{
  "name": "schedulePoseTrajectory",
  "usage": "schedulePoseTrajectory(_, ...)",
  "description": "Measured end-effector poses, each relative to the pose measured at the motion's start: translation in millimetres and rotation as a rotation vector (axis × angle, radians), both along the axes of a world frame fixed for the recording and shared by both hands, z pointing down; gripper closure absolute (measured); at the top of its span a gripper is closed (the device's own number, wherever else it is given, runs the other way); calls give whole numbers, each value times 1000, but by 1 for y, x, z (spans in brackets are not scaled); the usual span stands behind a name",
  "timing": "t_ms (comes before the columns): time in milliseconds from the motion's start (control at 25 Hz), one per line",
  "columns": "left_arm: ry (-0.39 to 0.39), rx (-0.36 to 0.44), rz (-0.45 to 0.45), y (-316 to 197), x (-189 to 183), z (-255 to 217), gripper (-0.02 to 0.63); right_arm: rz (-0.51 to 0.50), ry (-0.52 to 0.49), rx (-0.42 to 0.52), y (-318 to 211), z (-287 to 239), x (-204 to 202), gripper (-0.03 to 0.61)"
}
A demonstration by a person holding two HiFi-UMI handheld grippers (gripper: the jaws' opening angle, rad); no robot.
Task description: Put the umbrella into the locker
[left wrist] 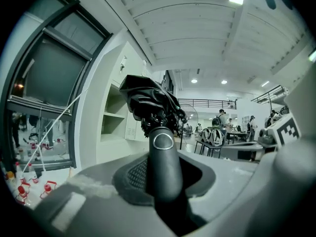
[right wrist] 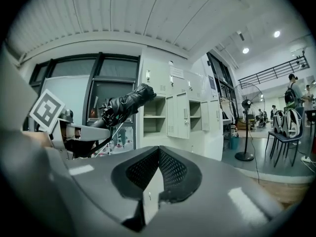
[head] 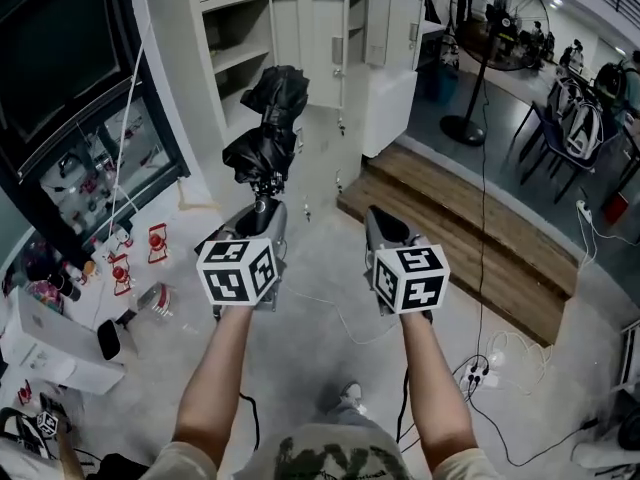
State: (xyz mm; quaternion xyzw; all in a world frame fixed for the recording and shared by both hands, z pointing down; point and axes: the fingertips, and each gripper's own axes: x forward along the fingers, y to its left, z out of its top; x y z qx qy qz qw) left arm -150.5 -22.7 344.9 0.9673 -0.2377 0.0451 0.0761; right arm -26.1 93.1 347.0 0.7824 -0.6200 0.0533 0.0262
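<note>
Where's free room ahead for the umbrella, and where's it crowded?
Bare: the open white metal locker shelves, and the grey concrete floor from there to the brown wooden step. Crowded: small red objects below the dark window, left; white cables, right.

shared lab or office hall, white lockers (head: 330, 38), standing fan (head: 497, 20), backpacks (right wrist: 289, 120) on chairs (right wrist: 278, 142)

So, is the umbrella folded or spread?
Folded: the umbrella has its black canopy bunched around the shaft; the left gripper clamps its handle.
</note>
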Motion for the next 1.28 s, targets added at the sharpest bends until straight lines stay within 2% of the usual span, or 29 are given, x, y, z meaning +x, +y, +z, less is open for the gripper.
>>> schedulePoseTrajectory(200, 5, -14, -22, -17, 57, -5, 503, -15, 2, 5, -19, -11, 63, 580)
schedulePoseTrajectory(440, 9, -34, -50, -31, 101, -9, 503, -38, -6, 7, -32, -14, 108, 580)
schedulePoseTrajectory(760, 2, -42, -73, -38, 133, -9, 503, -70, -13, 11, -43, -13, 137, 580)
schedulePoseTrajectory(1040, -5, -37, -103, -55, 141, -5, 503, -112, -21, 12, -64, -6, 143, 580)
schedulePoseTrajectory(1280, -4, -35, -139, -89, 146, 0, 503, -153, -16, 9, -102, -2, 150, 580)
